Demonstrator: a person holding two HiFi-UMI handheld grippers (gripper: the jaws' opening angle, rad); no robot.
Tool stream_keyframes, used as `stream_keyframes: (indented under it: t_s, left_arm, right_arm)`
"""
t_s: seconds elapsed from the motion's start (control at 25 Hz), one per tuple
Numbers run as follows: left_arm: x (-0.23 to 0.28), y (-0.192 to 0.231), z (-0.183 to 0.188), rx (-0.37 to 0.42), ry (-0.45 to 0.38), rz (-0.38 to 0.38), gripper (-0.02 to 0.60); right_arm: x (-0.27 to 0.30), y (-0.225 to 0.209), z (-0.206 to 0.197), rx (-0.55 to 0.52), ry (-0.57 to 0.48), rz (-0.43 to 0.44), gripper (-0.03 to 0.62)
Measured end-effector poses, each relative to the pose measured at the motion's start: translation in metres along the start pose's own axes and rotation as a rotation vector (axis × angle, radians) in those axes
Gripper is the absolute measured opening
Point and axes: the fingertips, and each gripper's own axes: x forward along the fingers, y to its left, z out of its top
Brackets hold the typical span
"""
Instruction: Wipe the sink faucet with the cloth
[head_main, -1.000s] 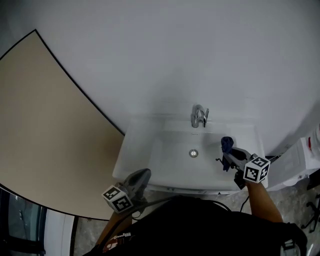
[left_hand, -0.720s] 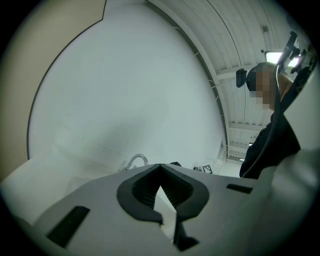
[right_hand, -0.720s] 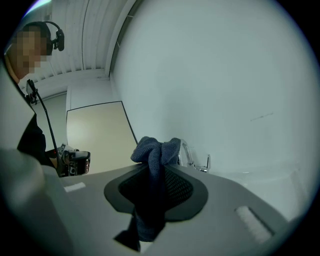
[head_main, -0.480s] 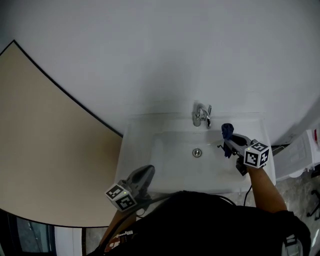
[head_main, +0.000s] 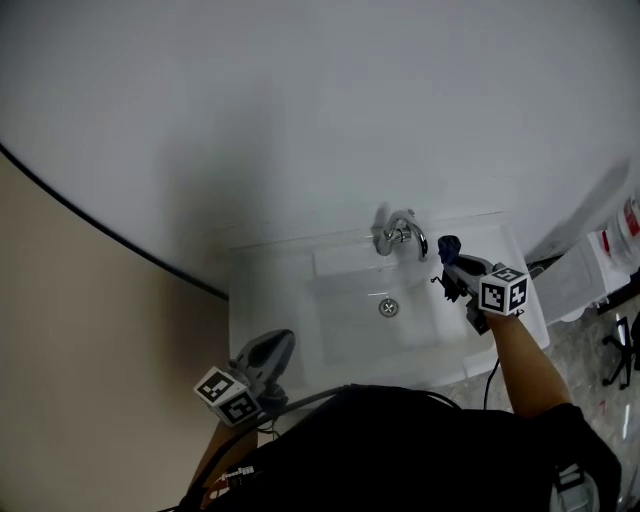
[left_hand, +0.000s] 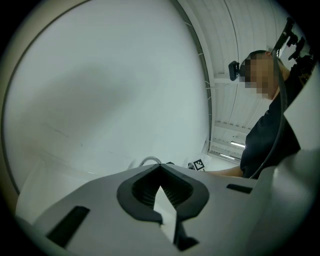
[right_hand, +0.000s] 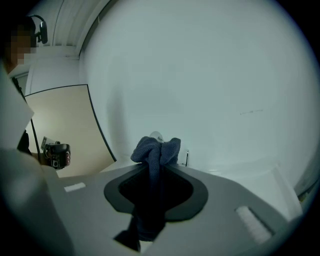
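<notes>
The chrome faucet (head_main: 400, 235) stands at the back of the white sink (head_main: 270, 290), above the drain (head_main: 388, 308). My right gripper (head_main: 447, 262) hovers just right of the spout, shut on a bunched dark blue cloth (head_main: 449, 246). In the right gripper view the cloth (right_hand: 156, 152) sticks up out of the right gripper (right_hand: 157, 167) and hides most of the faucet (right_hand: 157, 135). My left gripper (head_main: 283, 342) sits at the sink's front left corner, shut and empty. The left gripper (left_hand: 160, 167) points level across the basin at the faucet (left_hand: 148, 161).
A white wall rises right behind the sink. A beige panel with a dark edge (head_main: 80, 330) fills the left. White fittings and bottles (head_main: 600, 250) stand on the right of the sink. The person's arm (head_main: 520, 360) reaches over the sink's front right.
The right gripper has carried the cloth from over the basin's right side up close to the faucet spout. The head view has swung, and the left gripper stays by the front left corner.
</notes>
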Motion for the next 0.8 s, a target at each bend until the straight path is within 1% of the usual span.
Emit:
stream_keyframes:
  t_s: [0.16,0.32,0.48,0.6,0.68,0.8]
  left_arm:
    - [0.013,0.013,-0.006,-0.021,0.004,0.029,-0.012]
    - [0.029,0.009,-0.018,-0.05,0.011,0.089,-0.011]
    - [0.044,0.004,-0.039,-0.092,0.04,0.142,-0.011]
    - [0.049,0.002,-0.051,-0.113,0.059,0.175,-0.011]
    - [0.051,0.004,-0.056,-0.121,0.066,0.188,-0.012]
    - [0.054,0.008,-0.059,-0.131,0.068,0.195,-0.011]
  right_arm:
    - [0.024,-0.032,-0.001,-0.019,0.032,-0.019,0.072]
    - [0.061,-0.077,-0.007,-0.03,0.081,-0.022,0.072]
    - [0.108,-0.115,-0.023,-0.108,0.171,-0.031,0.072]
    - [0.14,-0.134,-0.032,-0.152,0.216,-0.029,0.072]
    - [0.156,-0.138,-0.031,-0.15,0.216,-0.006,0.072]
    - [0.173,-0.136,-0.024,-0.095,0.171,0.05,0.072]
